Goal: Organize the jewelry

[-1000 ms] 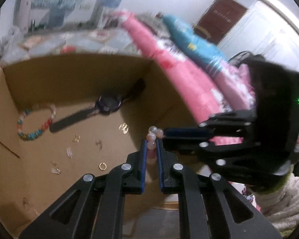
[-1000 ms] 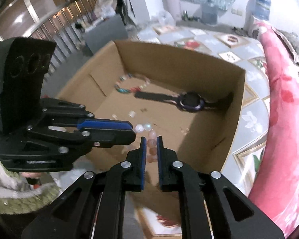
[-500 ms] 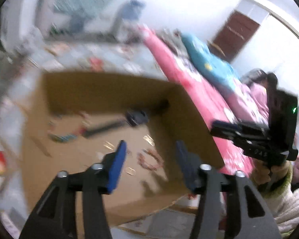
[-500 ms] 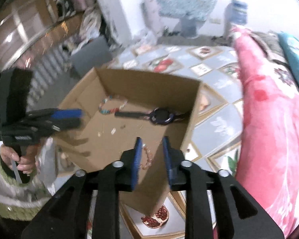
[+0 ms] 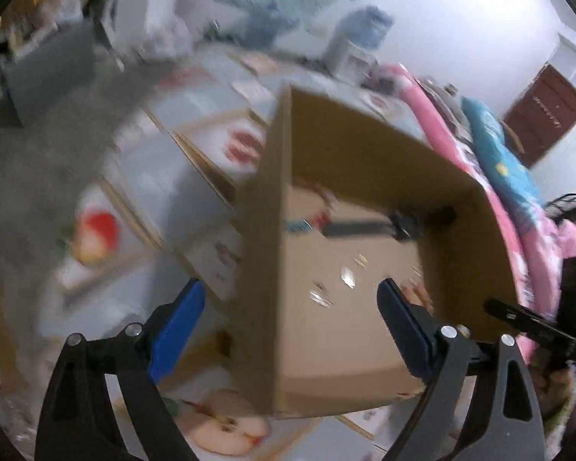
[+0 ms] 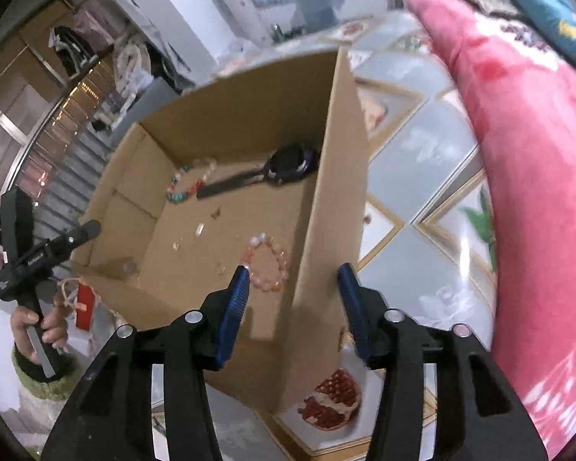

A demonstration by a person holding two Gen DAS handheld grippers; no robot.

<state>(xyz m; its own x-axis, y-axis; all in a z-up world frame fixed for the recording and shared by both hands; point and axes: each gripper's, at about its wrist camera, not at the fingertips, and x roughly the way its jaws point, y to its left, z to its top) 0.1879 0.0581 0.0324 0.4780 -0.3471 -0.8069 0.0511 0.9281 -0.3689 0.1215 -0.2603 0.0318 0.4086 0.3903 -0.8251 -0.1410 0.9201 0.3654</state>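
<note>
A pink bead bracelet [image 6: 267, 265] lies on the floor of the open cardboard box [image 6: 226, 88], near its right wall. A black watch [image 6: 288, 161] and a multicoloured bead bracelet [image 6: 188, 184] lie at the far end, with small earrings [image 6: 199, 228] scattered between. My right gripper [image 6: 293, 296] hovers over the right wall, its jaws opening, holding nothing. My left gripper [image 5: 290, 319] is over the box's [image 5: 364, 146] left wall, its jaws opening wide and empty. That view is blurred but shows the watch [image 5: 403, 226] and earrings [image 5: 345, 276].
The box stands on a floor of grey tiles [image 6: 414, 153] with fruit pictures. A pink blanket [image 6: 537, 192] runs along the right. A red tag on string [image 6: 84, 303] lies by the box's near left corner. A hand [image 6: 38, 326] holds the left gripper's handle.
Both grippers were shut on the pink bead bracelet; both have opened and it now lies on the box floor. They have drawn apart, the left one swinging out past the left wall.
</note>
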